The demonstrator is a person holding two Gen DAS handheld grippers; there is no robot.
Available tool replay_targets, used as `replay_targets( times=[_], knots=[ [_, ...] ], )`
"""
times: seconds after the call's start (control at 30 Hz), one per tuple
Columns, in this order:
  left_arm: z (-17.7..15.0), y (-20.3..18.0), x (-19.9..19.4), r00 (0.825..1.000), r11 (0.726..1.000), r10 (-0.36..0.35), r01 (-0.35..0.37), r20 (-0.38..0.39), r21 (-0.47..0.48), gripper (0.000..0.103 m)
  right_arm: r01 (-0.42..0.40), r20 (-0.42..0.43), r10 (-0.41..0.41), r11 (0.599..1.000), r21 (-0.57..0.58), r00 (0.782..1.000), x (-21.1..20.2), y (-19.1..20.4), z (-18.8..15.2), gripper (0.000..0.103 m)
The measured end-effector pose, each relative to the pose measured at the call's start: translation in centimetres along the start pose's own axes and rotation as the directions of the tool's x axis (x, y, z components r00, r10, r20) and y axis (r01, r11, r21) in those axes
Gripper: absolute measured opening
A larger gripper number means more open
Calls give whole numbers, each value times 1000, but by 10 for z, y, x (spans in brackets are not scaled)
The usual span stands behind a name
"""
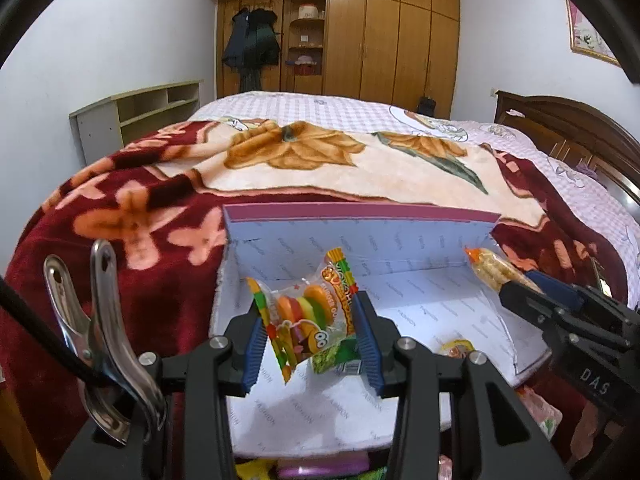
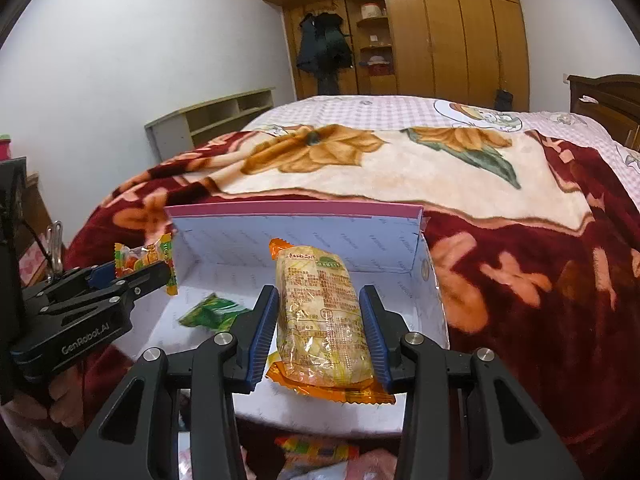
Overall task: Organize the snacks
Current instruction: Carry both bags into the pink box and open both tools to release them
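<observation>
Left gripper (image 1: 312, 332) tilted down, squeezed tight on burger gummy packet (image 1: 310, 312), over white box (image 1: 400, 248). Right gripper (image 2: 320, 320) at 3 o'clock, tilted down too, pinching yellow snack pack (image 2: 324, 320). Green packet (image 2: 212, 312) lying inside box, flowery blanket (image 2: 500, 280) underneath.

- The green snack packet (image 2: 214, 312) on the floor of the white open cardboard box (image 2: 304, 236) is smeared by blur at 9 o'clock of the right tool (image 2: 319, 330); its print cannot be read.
- In the left wrist view, a small yellow-and-red packet (image 1: 456, 349) shows only a corner at 3 o'clock of the left tool (image 1: 312, 338); black arms cover the rest.
- Colourful wrapped snacks (image 2: 316, 454) below the box's near edge are blurred and cut off by the bottom edge.
- The hand (image 2: 60, 398) under the left tool is mostly hidden.
- Items on the wooden wardrobe's open shelves (image 1: 306, 42) are too small to identify.
</observation>
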State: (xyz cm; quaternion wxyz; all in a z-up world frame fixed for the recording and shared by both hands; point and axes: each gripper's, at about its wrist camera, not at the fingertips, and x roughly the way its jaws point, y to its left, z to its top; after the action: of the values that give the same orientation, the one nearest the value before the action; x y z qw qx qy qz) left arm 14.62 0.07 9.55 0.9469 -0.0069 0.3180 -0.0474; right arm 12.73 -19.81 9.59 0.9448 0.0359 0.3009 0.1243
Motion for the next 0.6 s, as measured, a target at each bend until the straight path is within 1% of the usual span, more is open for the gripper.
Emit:
replay_targets(
  times=[0.2,0.27,0.37,0.6],
  knots=[
    [6,-4,30,998,1000,26,-25,-65,15,43,27,-33,-27,1000,6,999,23,-7,5,43],
    [7,-5,43,993,999,45,-44,-106,17,43,37,-49,-37,999,3,998,32,-9,5,43],
    [5,-4,59,988,999,52,-51,-145,11,43,48,-75,-48,999,6,996,43,-12,5,43],
    [0,2,75,982,997,75,-75,-173,3,43,55,-124,-52,998,20,991,61,-19,0,43]
  ],
)
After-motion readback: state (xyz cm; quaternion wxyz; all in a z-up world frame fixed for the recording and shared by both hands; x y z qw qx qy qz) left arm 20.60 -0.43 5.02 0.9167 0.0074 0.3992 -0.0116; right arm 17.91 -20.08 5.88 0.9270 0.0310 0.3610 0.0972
